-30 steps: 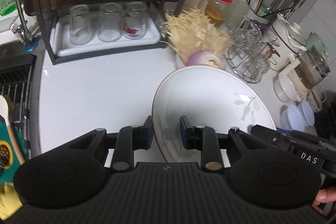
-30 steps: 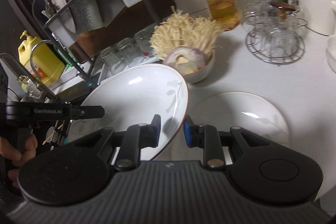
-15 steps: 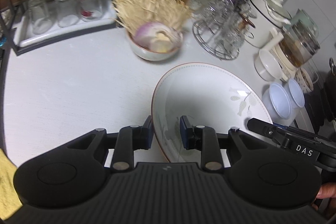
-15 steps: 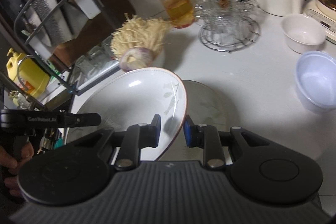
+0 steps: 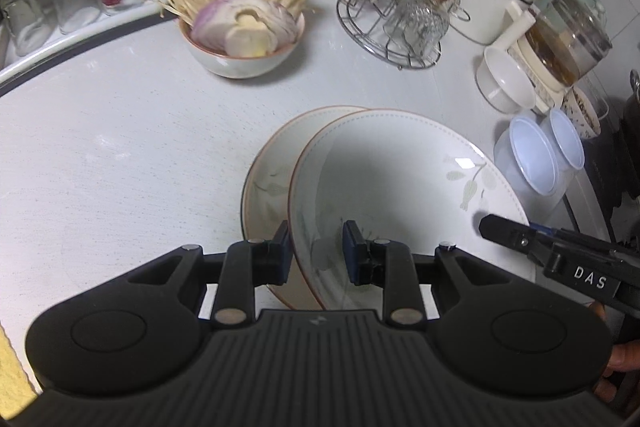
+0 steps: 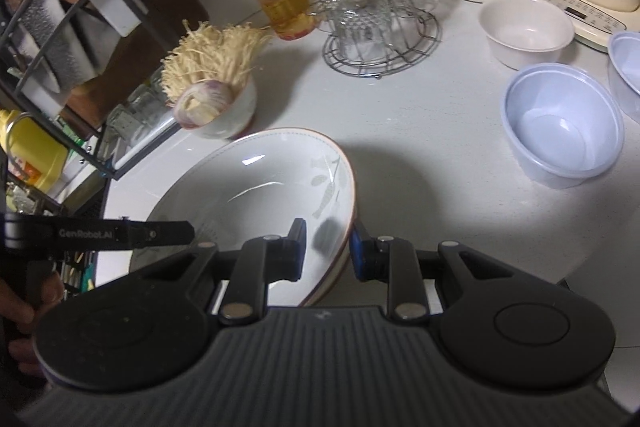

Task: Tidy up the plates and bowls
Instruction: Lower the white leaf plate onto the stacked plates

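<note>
Evidently both tongs pinched one plate (image 5: 400, 179) by opposite rims: left tongs (image 5: 316, 251) at lower centre, right tongs (image 6: 326, 247) likewise. It hung tilted over a second plate (image 5: 268, 171) on the tabletop (image 5: 100, 131). Glazed ceramic: stiff, slippery, breakable; rims looked best for holding.

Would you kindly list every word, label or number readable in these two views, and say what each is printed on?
"DAS": white letters on the right gripper body, seen in the left wrist view.
"GenRobot.AI": faint lettering on the left gripper body, seen in the right wrist view.
Yellow bottle label: too blurred to read.
Cooker control panel: too small to read.
</note>
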